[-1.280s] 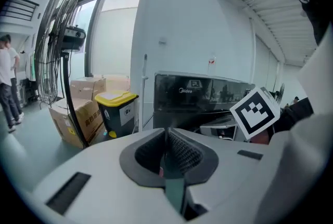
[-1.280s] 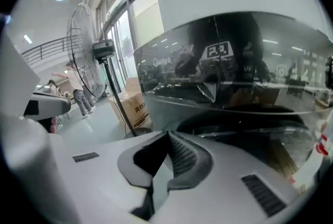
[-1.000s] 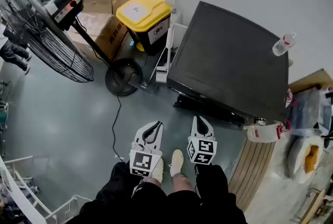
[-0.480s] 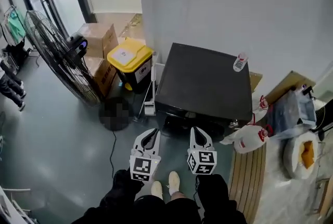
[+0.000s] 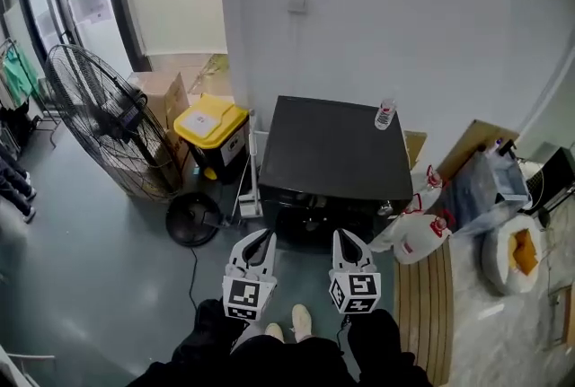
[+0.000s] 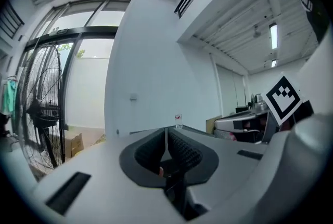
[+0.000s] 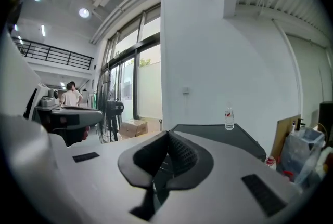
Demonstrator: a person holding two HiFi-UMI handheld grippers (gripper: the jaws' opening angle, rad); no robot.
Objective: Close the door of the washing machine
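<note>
The washing machine (image 5: 337, 152) is a black box against the white wall, seen from above in the head view. Its front face (image 5: 314, 219) is dark, and I cannot tell how the door stands. My left gripper (image 5: 260, 238) and right gripper (image 5: 345, 238) hang side by side just short of that front, both shut with nothing between the jaws. In the left gripper view the left gripper (image 6: 166, 137) points about level toward the wall. In the right gripper view, past the right gripper (image 7: 167, 137), I see the machine's top (image 7: 218, 132).
A water bottle (image 5: 384, 114) stands on the machine's top. Left of the machine are a yellow-lidded bin (image 5: 212, 132), cardboard boxes (image 5: 160, 94) and a large floor fan (image 5: 94, 132). To the right lie white jugs (image 5: 418, 237), a wooden board (image 5: 431, 304) and bags (image 5: 490, 188).
The head view has lifted and drawn back, so more wall shows and the machine looks smaller. Both grippers have risen together and stay shut, still side by side before the machine.
</note>
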